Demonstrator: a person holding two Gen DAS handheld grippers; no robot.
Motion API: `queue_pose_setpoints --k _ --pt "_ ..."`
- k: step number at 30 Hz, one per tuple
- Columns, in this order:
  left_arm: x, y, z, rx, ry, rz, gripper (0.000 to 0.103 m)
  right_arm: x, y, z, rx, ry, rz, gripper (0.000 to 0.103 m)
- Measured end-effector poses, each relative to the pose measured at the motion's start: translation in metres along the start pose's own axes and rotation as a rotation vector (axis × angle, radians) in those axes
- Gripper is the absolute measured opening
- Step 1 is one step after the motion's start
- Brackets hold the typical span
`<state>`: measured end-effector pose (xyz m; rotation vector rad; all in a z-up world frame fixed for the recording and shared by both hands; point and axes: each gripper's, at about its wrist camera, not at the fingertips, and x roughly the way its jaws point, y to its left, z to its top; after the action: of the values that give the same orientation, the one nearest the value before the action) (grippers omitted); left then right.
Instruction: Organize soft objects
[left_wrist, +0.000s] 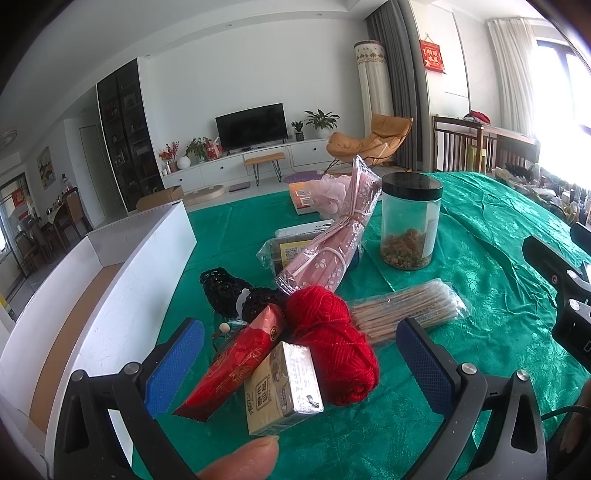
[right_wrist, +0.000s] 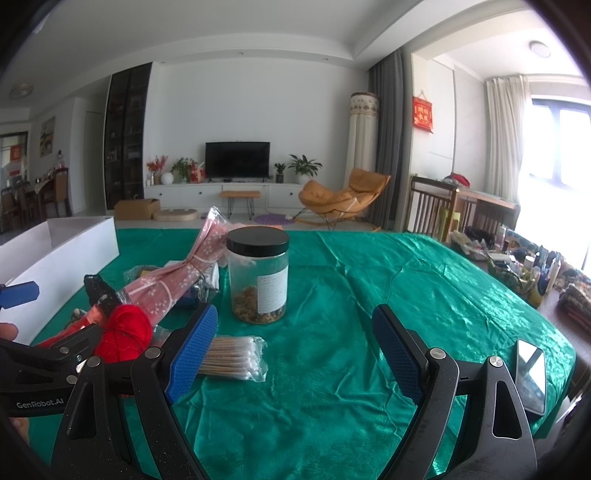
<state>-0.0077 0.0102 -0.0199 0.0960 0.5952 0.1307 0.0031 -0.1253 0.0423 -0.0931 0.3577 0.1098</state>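
Nothing is put away yet: the white box (left_wrist: 110, 295) looks empty, the red yarn (left_wrist: 332, 347) lies on the surface (left_wrist: 498, 295), and both grippers' fingers (left_wrist: 177, 365) are apart, holding nothing.

A white wall (right_wrist: 177, 122) carries a dark TV (right_wrist: 237, 161) above a long white cabinet (right_wrist: 207, 192) with potted plants (right_wrist: 303, 167) on top. A small bench (right_wrist: 240, 195) stands before it. A tall dark shelf (right_wrist: 123, 136) fills the left side. An orange lounge chair (right_wrist: 343, 197) sits by grey curtains (right_wrist: 388, 140). Pale curtains (right_wrist: 506, 136) frame a bright window (right_wrist: 569, 147) at right. A red hanging (right_wrist: 423, 113) marks the wall. A cardboard box (right_wrist: 136, 208) rests on the pale floor (right_wrist: 221, 219).
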Motion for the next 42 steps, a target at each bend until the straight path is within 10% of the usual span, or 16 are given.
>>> queue_pose_setpoints --k 42 --pt "0.0024 -0.0018 -0.0065 0.005 0.014 0.002 0.103 0.0006 0.0008 -0.0006 0.0 0.003 0.002 0.088"
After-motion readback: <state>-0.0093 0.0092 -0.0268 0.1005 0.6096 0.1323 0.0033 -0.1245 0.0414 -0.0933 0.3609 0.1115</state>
